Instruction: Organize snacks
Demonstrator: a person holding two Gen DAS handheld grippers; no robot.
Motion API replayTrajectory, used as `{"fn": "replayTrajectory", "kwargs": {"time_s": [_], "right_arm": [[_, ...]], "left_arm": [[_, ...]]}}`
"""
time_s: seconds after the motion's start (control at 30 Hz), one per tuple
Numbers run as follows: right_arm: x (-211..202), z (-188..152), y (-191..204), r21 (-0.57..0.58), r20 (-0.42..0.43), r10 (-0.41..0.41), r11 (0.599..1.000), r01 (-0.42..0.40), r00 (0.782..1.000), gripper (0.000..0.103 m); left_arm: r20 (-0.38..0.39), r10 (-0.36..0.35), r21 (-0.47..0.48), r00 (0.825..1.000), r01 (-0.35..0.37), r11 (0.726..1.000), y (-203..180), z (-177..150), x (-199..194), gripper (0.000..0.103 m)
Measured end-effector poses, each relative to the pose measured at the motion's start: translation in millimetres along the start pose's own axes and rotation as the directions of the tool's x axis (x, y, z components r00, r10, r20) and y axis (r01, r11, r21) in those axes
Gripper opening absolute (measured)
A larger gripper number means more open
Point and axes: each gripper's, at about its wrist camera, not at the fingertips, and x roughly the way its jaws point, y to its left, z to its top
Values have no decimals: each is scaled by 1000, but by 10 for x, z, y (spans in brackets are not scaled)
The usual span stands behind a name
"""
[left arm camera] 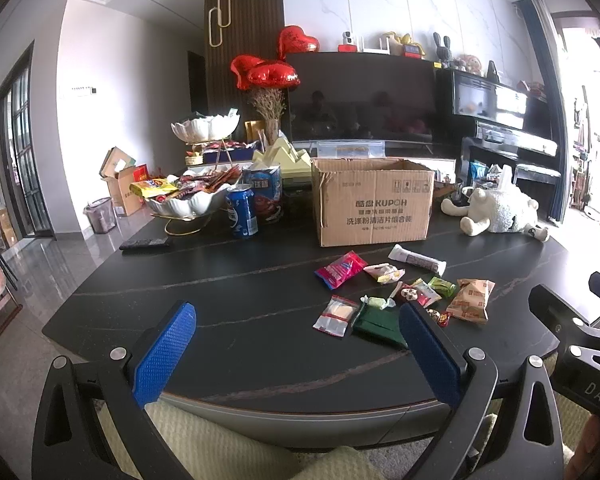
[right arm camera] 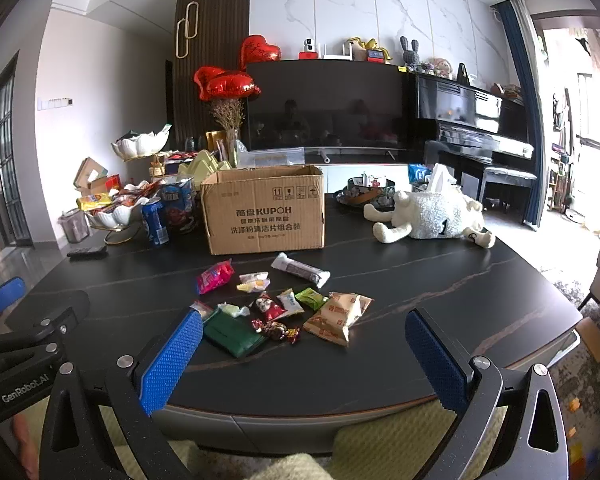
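Several small snack packets lie loose on the black table (left arm camera: 228, 280) in front of an open cardboard box (left arm camera: 374, 202) (right arm camera: 266, 210). Among them are a pink packet (left arm camera: 340, 269) (right arm camera: 215, 277), a long white bar (left arm camera: 417, 258) (right arm camera: 300, 269), a tan bag (left arm camera: 471, 300) (right arm camera: 338, 314) and a dark green packet (left arm camera: 378, 325) (right arm camera: 234, 334). My left gripper (left arm camera: 296, 324) hangs open above the table's near edge, left of the pile. My right gripper (right arm camera: 304, 332) is open too, with nothing between its blue fingers (right arm camera: 172, 360).
A white tiered bowl of snacks (left arm camera: 184, 196), a blue can (left arm camera: 242, 211) and a remote (left arm camera: 146, 245) stand at the left. A white plush sheep (right arm camera: 432, 216) lies at the right. Behind the box are a television and a piano. A pale green cloth lies below the grippers.
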Motion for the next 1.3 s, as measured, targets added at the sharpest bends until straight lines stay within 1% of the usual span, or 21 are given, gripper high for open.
{"fn": "replayTrajectory", "kwargs": {"time_s": [0.87,1.3], "right_arm": [[-1,-3,19,-4,2,-4,1000,4,1000,102],[9,-9,6,-7,-12,11,1000,-12,1000,102]], "left_arm": [[6,1,-1,1000,-1,1000,33,22,-31,103],[-4,6,5,1000,-6,1000,48,20,-1,103]]}}
